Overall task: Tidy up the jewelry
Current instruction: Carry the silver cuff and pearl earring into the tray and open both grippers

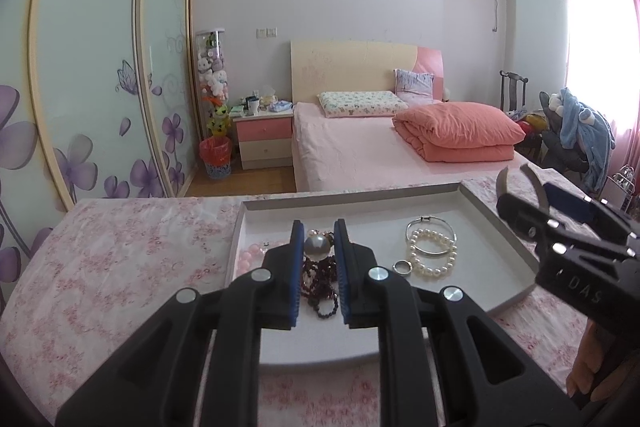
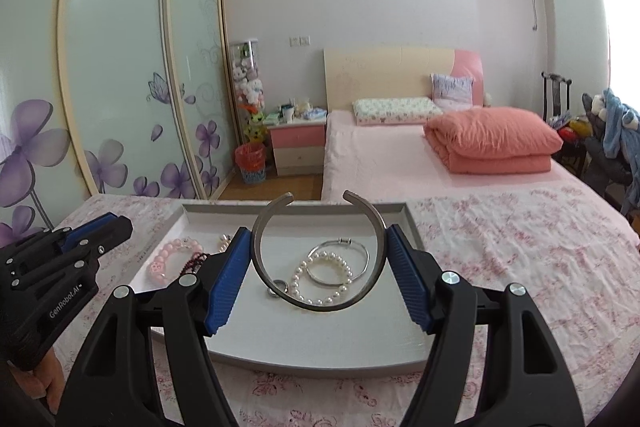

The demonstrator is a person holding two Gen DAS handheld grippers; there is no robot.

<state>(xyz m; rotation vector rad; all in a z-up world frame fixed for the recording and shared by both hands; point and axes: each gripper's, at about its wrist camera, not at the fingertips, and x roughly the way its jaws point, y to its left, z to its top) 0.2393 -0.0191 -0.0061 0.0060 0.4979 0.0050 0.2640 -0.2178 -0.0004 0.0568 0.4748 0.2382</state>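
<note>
Jewelry was gathered in a grey tray (image 2: 416,227) on the floral-covered desk (image 2: 520,247). An open metal cuff bangle (image 2: 320,259) was clamped upright between the blue pads of the right hand-held gripper (image 2: 320,267). The left hand-held gripper (image 1: 318,263) was seen with jaws nearly together above a dark beaded strand (image 1: 320,287), without visibly gripping it. Beyond lay a ring (image 1: 402,267), a pearl bracelet (image 1: 434,253), a silver bangle (image 1: 430,227) and pink beads (image 2: 172,259). Farthest, a bed (image 2: 380,155) was seen.
</note>
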